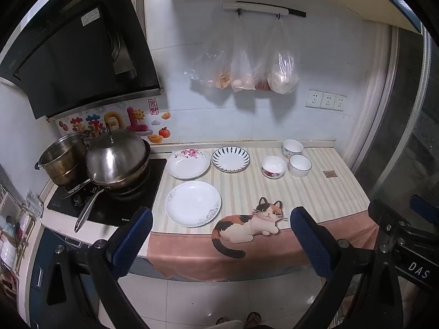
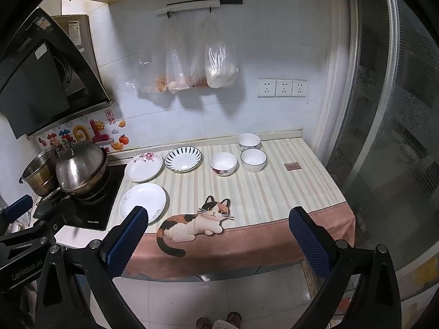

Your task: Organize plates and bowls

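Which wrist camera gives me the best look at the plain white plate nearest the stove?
Left wrist: the plain white plate lies whole and unobstructed between the open left gripper fingers. In the right wrist view, the right gripper finger covers the plate's near edge.

Three white plates (image 1: 193, 203) lie flat and apart at the left; three bowls (image 1: 274, 166) stand upright at the right.

Dim cool light, soft shadows, fisheye-warped edges
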Action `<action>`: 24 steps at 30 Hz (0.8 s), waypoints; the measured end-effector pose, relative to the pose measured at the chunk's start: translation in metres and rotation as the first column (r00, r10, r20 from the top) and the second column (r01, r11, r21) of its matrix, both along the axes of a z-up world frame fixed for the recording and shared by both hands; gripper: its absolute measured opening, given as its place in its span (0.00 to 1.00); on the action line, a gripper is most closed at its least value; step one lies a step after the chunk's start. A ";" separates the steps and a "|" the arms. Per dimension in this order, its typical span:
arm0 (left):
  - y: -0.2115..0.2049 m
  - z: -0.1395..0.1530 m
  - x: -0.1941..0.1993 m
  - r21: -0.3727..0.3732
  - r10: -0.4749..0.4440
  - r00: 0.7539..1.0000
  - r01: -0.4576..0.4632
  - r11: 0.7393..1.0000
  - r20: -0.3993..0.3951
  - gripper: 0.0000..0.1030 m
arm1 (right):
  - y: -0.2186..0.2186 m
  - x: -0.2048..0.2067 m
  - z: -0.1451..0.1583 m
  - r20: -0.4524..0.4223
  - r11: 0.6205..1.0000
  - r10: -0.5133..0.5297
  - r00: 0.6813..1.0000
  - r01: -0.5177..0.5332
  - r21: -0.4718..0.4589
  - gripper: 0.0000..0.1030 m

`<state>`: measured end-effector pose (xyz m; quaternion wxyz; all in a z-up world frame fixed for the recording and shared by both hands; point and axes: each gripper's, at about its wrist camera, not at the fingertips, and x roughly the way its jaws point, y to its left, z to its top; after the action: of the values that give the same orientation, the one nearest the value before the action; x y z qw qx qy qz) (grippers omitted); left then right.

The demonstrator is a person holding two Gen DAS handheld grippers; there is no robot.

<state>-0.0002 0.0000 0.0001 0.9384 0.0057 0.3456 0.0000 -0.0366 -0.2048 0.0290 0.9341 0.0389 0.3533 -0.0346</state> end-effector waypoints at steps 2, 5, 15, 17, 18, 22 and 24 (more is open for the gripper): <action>0.000 0.000 0.000 -0.002 -0.002 1.000 0.002 1.000 -0.003 1.00 | 0.000 0.000 0.000 0.002 1.000 0.002 1.000 -0.002 -0.004 1.00; -0.002 0.000 0.000 -0.003 -0.002 1.000 0.002 1.000 -0.002 1.00 | 0.000 0.000 0.000 0.000 1.000 0.001 1.000 -0.001 -0.003 1.00; -0.001 0.003 0.001 -0.010 -0.005 1.000 0.005 1.000 0.000 1.00 | -0.006 -0.001 0.000 0.004 1.000 -0.004 1.000 0.004 -0.014 1.00; -0.004 0.005 0.002 -0.009 -0.005 1.000 0.004 1.000 -0.002 1.00 | -0.008 -0.002 0.002 0.004 1.000 -0.004 1.000 0.004 -0.012 1.00; -0.003 0.005 0.002 -0.010 -0.005 1.000 0.005 1.000 -0.002 1.00 | -0.008 -0.002 0.003 0.004 1.000 -0.004 1.000 0.004 -0.012 1.00; -0.004 0.006 0.002 -0.010 -0.007 1.000 0.007 1.000 -0.003 1.00 | -0.011 -0.003 0.001 0.004 1.000 -0.002 1.000 0.002 -0.008 1.00; -0.006 0.008 0.002 -0.006 -0.008 1.000 0.008 1.000 -0.002 1.00 | -0.011 -0.002 0.002 0.003 1.000 -0.003 1.000 0.003 -0.009 1.00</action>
<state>0.0021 -0.0063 0.0080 0.9380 0.0042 0.3466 -0.0048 -0.0389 -0.2163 0.0314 0.9346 0.0353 0.3519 -0.0376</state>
